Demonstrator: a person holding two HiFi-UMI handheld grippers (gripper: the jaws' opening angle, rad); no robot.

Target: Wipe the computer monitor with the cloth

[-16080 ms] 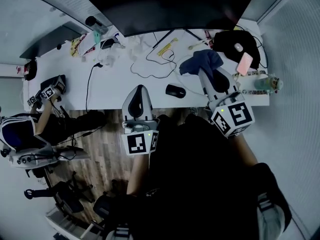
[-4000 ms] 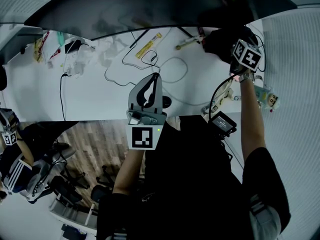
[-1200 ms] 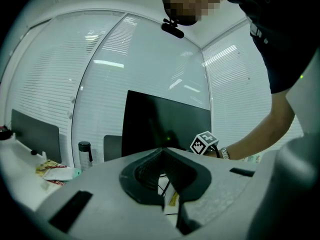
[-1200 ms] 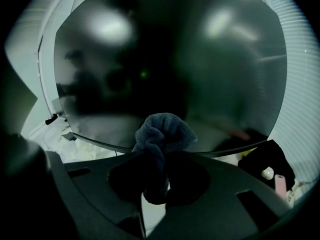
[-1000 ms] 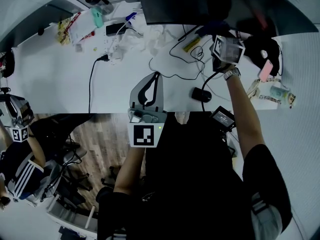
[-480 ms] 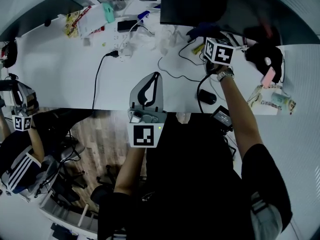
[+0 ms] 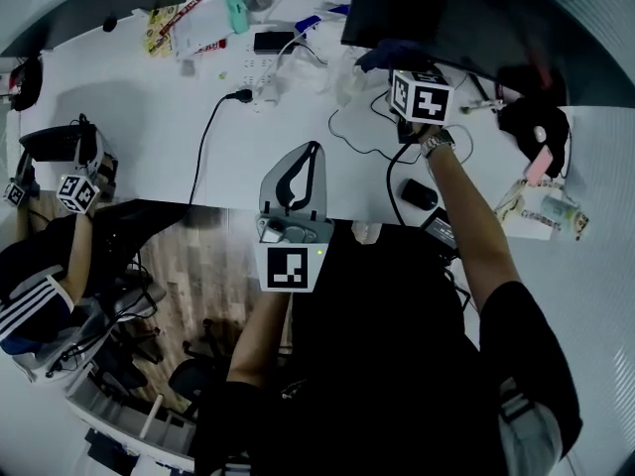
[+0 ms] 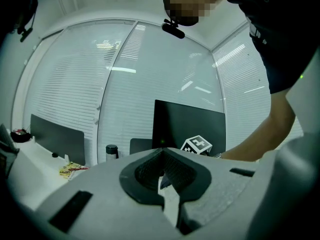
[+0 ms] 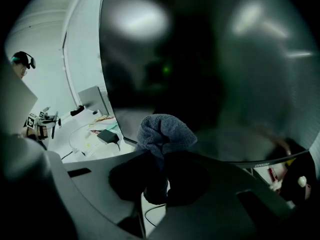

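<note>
The dark computer monitor (image 7: 476, 18) stands at the back of the white desk (image 7: 149, 137). In the right gripper view its screen (image 9: 215, 69) fills most of the picture. My right gripper (image 7: 402, 72) is shut on a bunched blue-grey cloth (image 7: 380, 55), held against the screen near its lower left corner. In the right gripper view the cloth (image 9: 162, 131) bulges out past the right gripper (image 9: 161, 159). My left gripper (image 7: 311, 150) hovers over the desk's front edge, shut and with nothing in it. The left gripper (image 8: 162, 151) points towards the monitor (image 8: 195, 126).
Loose cables (image 7: 367, 137), a black mouse (image 7: 419, 193) and a power strip (image 7: 260, 67) lie on the desk. A dark heap with a pink phone (image 7: 539, 132) sits at the right. Another person holding grippers (image 7: 74, 191) is at the left end.
My right gripper has carried the cloth leftwards along the lower part of the screen, towards its left edge. The left gripper has stayed where it was, shut.
</note>
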